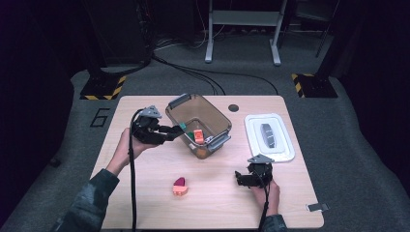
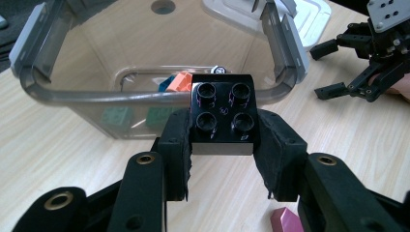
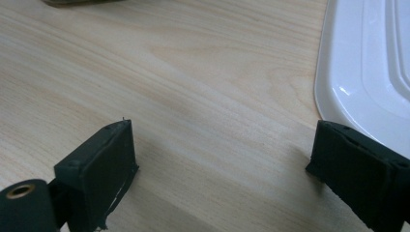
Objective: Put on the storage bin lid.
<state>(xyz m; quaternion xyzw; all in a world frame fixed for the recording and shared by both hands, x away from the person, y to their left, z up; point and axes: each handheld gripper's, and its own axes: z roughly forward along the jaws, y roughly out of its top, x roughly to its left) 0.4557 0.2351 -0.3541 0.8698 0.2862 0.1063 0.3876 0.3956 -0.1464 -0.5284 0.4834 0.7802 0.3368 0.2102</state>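
Two claws work over one light wooden tabletop [image 1: 145, 203]. The biggest thing on it is the clear brown container [image 1: 220, 123], which stands open near the far middle, with grey latches at its two ends. To its right lies the white lid [image 1: 285, 145], flat on the wood. Inside the container I see an orange brick [image 1: 197, 135] and a teal brick [image 1: 182, 126]; more small pieces are there, but they are hard to tell.

The left claw [image 2: 222, 140] hangs just before the near wall of the container and is clenched on a black brick [image 2: 223, 113], one pad on each side, studs facing the camera. The brick is outside the container, close to its rim.

The right claw [image 3: 217, 169] rests low over the tabletop beside the lid, released, with bare wood between its pads.

Near the front middle lies a small orange and dark red piece [image 1: 180, 186], well apart from both claws.
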